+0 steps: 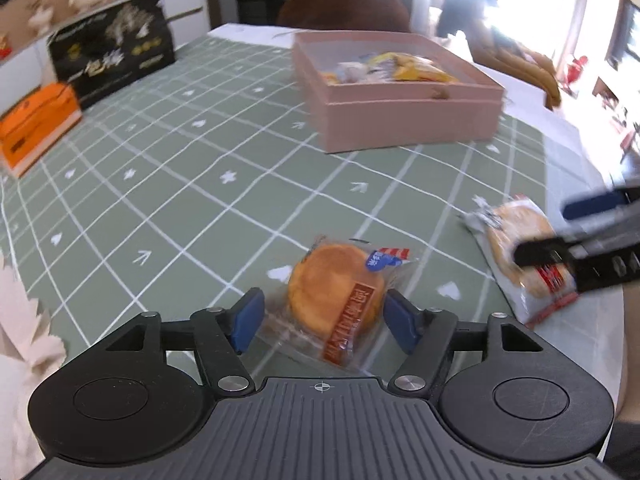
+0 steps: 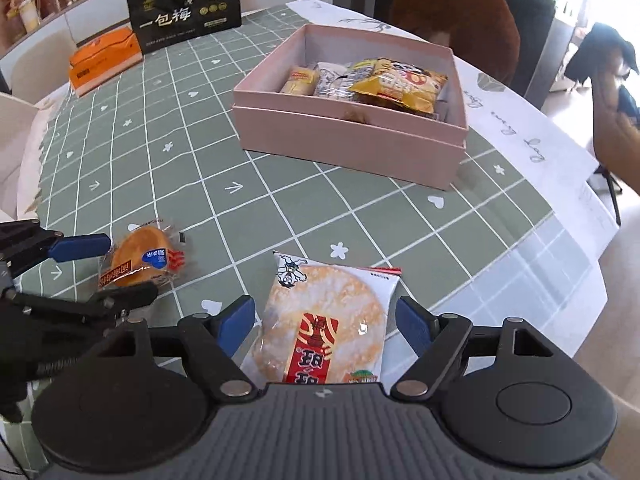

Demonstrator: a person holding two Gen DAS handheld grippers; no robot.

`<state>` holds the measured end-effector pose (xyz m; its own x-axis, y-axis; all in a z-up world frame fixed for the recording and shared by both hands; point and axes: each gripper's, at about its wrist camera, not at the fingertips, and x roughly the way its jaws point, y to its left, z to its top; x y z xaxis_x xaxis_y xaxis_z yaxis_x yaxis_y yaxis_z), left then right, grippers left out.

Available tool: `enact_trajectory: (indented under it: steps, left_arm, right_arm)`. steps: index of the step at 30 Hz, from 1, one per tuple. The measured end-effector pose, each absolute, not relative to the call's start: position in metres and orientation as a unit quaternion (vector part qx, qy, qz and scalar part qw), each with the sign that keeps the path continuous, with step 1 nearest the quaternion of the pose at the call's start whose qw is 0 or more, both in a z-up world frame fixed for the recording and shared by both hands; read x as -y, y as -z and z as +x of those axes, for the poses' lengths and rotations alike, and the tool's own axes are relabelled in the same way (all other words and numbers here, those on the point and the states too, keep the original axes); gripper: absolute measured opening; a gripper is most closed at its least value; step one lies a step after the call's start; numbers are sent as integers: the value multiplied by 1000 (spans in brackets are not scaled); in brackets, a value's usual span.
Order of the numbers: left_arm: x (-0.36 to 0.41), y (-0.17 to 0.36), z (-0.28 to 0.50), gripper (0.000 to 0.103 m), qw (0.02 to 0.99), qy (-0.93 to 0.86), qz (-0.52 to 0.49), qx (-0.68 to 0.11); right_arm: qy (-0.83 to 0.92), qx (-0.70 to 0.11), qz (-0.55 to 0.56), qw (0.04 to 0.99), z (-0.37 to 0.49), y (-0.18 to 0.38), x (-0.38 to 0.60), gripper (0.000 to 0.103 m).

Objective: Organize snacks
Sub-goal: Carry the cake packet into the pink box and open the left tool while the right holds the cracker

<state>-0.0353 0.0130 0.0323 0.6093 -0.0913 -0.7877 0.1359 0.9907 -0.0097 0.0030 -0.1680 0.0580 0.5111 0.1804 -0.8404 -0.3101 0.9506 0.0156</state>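
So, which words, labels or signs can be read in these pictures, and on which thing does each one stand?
"一包梅": black bag, in large pale letters.
"旺旺": rice cracker packet, on its red label between the right gripper's pads.
Orange cake packet: brown label and blue tag, too blurred to read.
Orange box: small print, too small.
Snack packets in the pink box: print unreadable.

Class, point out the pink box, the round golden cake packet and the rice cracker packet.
pink box point(image 2: 344, 140): right wrist view, front wall.
golden cake packet point(image 1: 334, 294): left wrist view, cake's middle.
rice cracker packet point(image 2: 324, 320): right wrist view, cracker's middle.
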Motion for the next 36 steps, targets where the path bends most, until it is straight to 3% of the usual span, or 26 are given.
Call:
enact_trajectory:
  steps: [10, 18, 25, 34, 36]
  left_arm:
    - [-11, -32, -41, 64, 884, 96, -1, -457]
    - [-6, -32, -51, 62, 887, 70, -27, -455]
    - [5, -31, -52, 61, 887, 53, -5, -458]
    - [4, -32, -50, 62, 884, 52, -13, -465]
    - [6, -31, -51, 61, 884, 52, -8, -465]
  right_arm:
    - [-135, -523, 19, 842, 3, -34, 184, 82]
    - [-147, -499, -51, 853, 1, -30, 158, 85]
    - [-141, -477, -68, 865, 7, -21, 160, 103]
    - [-140, -479, -67, 864, 10, -20, 162, 103]
    - [-135, -485, -63, 862, 14, -22, 164, 96]
